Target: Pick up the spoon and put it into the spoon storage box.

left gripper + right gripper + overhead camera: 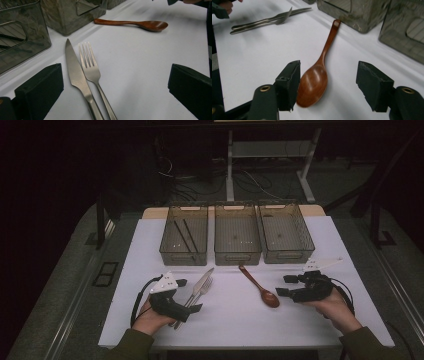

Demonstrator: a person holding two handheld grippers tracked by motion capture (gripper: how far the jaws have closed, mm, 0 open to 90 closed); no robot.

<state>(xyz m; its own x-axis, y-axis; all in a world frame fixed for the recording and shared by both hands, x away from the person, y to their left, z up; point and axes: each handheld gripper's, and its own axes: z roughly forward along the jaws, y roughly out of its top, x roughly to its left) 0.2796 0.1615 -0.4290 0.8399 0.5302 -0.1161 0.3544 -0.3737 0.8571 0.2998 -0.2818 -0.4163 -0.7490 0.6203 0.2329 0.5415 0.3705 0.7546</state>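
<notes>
The right gripper point(328, 86) stands spread near the table's right edge, its jaws straddling the bowl of the wooden spoon point(315, 80). One jaw is just beside the bowl's rim; whether it touches I cannot tell. The other is well clear, so nothing is pinched. The spoon lies flat on the white table point(240, 320), bowl toward the near edge and handle slanting away toward the middle one of three grey bins point(237, 239) along the far edge.

The left gripper point(115, 90) is spread too, low over the table near the left edge, empty. Between its jaws lie the handles of a knife point(76, 75) and a fork point(91, 71), side by side and touching, tips toward the bins. The left bin point(184, 240) holds two dark sticks point(185, 236).
</notes>
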